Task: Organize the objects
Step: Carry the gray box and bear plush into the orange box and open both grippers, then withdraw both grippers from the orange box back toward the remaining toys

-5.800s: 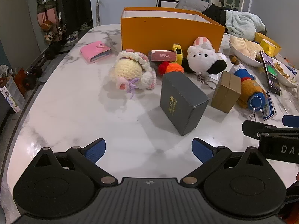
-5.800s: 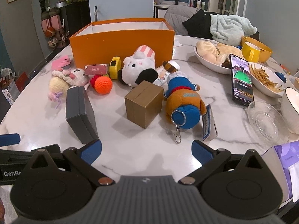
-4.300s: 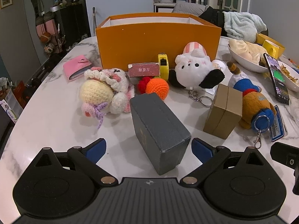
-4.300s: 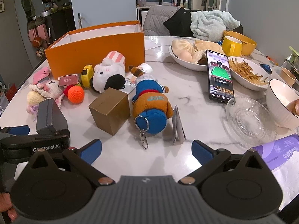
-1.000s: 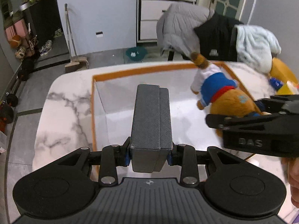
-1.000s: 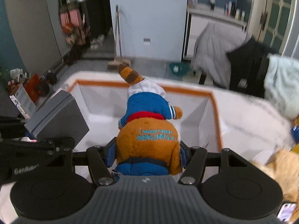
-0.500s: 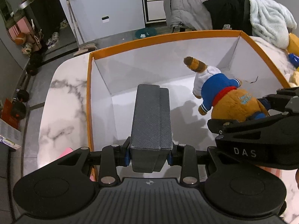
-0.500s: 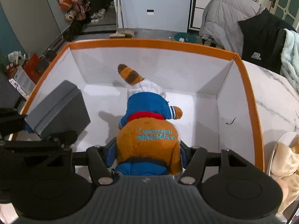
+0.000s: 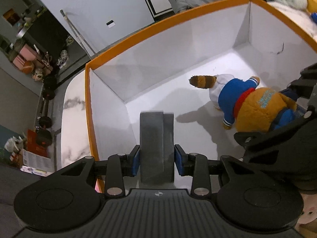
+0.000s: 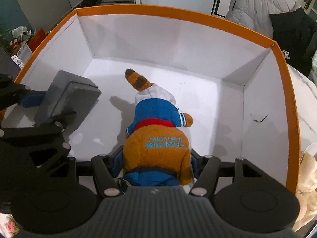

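Observation:
An orange box with white inner walls fills both views. My left gripper reaches into its left end. Its blue pads still touch the sides of an upright dark grey box, and the jaws are opening. From the right wrist, that grey box hangs just above the white floor. My right gripper is shut on a brown plush toy in a blue top and white hat. The toy is head down over the middle of the floor. The plush also shows at the right of the left wrist view.
The orange box stands on a white marble table. Just outside its right wall sits a bowl of pale buns. Beyond the far wall is a chair draped with jackets. Shoes and boxes litter the floor to the left.
Both grippers have sunk from above the orange box down into it and tipped further downward. The grey box and the plush are now close to the white floor.

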`<state>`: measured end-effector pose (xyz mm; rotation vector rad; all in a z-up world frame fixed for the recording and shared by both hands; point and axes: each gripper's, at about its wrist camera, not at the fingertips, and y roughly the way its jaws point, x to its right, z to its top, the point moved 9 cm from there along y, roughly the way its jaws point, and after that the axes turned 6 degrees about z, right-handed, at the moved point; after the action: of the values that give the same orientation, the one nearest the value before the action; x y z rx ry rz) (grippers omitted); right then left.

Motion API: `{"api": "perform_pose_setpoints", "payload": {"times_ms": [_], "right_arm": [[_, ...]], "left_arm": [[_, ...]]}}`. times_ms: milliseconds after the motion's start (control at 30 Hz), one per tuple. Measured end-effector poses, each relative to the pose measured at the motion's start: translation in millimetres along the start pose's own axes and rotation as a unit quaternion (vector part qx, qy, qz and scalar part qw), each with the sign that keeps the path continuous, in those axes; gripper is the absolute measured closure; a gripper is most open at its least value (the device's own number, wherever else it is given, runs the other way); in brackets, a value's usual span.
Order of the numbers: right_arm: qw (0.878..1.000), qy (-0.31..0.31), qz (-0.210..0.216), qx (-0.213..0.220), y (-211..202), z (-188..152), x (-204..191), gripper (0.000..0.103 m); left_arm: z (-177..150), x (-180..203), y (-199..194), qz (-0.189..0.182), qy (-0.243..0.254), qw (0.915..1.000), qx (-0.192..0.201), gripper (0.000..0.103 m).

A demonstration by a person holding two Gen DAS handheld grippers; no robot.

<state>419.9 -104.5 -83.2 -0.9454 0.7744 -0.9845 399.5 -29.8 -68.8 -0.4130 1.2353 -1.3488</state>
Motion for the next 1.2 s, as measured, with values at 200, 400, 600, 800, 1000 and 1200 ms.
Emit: {"api": "perform_pose_setpoints", "payload": {"times_ms": [200, 400, 600, 800, 1000, 1200], "right_arm": [[1.000, -0.003, -0.001, -0.002, -2, 0, 2, 0.035], [1.000, -0.004, -0.009, 0.014, -7, 2, 11, 0.026], [1.000, 0.003, -0.012, 0.029, -20, 4, 16, 0.026], [0.998, 0.021, -0.005, 0.056, -44, 11, 19, 0.025], [0.997, 0.025, -0.001, 0.079, -72, 12, 16, 0.025], [0.996, 0.023, -0.003, 0.092, -96, 3, 9, 0.025]], "left_arm": [[3, 0, 3, 0.028, 0.011, 0.9995, 0.005, 0.046], [7, -2, -1, 0.027, 0.000, 0.9996, 0.012, 0.035], [12, -2, -12, 0.034, -0.001, 0.9992, 0.022, 0.032], [14, -1, -26, 0.038, 0.009, 0.9988, 0.031, 0.028], [14, -8, -47, 0.042, 0.001, 0.9982, 0.044, 0.028], [8, -17, -69, 0.048, -0.005, 0.9973, 0.056, 0.028]]}}
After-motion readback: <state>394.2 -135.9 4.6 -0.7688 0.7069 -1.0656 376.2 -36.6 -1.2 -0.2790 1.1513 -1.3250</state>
